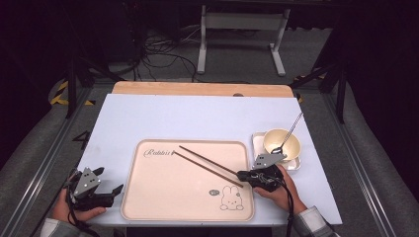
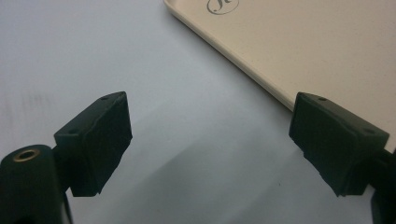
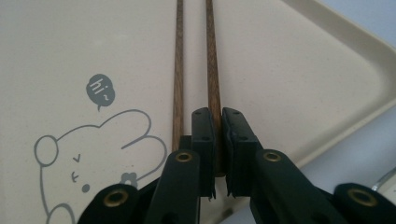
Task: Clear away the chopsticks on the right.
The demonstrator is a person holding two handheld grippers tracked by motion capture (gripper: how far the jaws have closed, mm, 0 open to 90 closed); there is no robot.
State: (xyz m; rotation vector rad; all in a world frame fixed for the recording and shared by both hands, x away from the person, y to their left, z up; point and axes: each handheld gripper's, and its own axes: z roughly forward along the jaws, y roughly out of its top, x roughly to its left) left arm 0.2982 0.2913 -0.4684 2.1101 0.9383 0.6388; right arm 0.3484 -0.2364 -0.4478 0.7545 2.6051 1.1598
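Two dark wooden chopsticks point(image 1: 207, 162) lie side by side, slanting across a beige tray point(image 1: 148, 197) with a rabbit drawing. My right gripper point(image 1: 241, 175) is at their near right end. In the right gripper view it point(image 3: 218, 117) is shut on the right-hand chopstick point(image 3: 212, 56). The other chopstick point(image 3: 178, 70) runs just outside the left jaw. My left gripper point(image 1: 109, 180) rests on the white table left of the tray, jaws wide apart with nothing between them. The left gripper view shows it point(image 2: 210, 135) open over the bare tabletop.
A yellow bowl point(image 1: 289, 145) with a metal spoon point(image 1: 291, 129) leaning in it stands on a small white square plate point(image 1: 295, 164) right of the tray, just behind my right hand. The tray's corner point(image 2: 261, 79) lies close to the left gripper.
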